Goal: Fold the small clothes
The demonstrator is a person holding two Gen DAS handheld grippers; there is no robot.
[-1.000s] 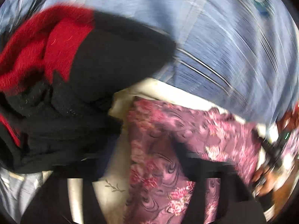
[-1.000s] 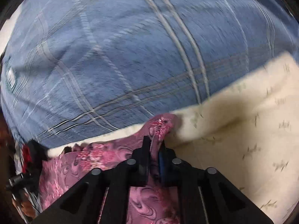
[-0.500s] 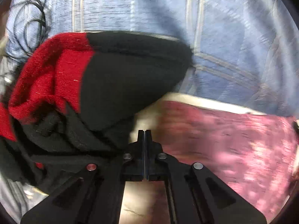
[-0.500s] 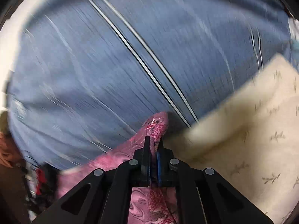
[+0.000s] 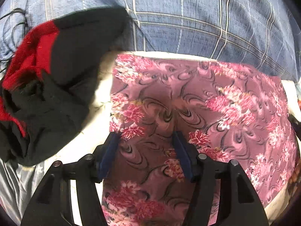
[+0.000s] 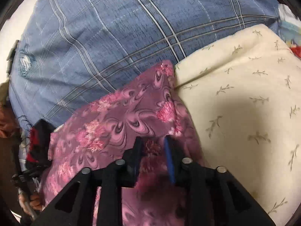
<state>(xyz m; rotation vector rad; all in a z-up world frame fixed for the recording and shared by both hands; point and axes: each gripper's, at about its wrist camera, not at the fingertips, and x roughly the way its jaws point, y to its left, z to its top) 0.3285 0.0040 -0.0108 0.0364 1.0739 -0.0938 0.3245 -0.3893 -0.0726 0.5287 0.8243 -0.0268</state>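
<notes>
A pink-purple floral cloth (image 5: 207, 105) lies flat on a cream sheet with a twig print (image 5: 97, 131). My left gripper (image 5: 145, 141) is open over the cloth's near left part, holding nothing. In the right wrist view the same cloth (image 6: 116, 120) lies with its far corner against the cream sheet (image 6: 244, 103). My right gripper (image 6: 153, 145) is open just above the cloth's right edge, holding nothing.
A heap of black and red knitwear (image 5: 47, 79) lies left of the floral cloth, and shows small in the right wrist view (image 6: 35, 141). A blue checked bedcover (image 5: 188, 18) fills the far side, also in the right wrist view (image 6: 112, 37). A thin cable (image 5: 11, 24) lies at far left.
Both grippers were shut, the right one on the cloth's corner. Both are now open, and the floral cloth lies spread flat on the cream sheet.
</notes>
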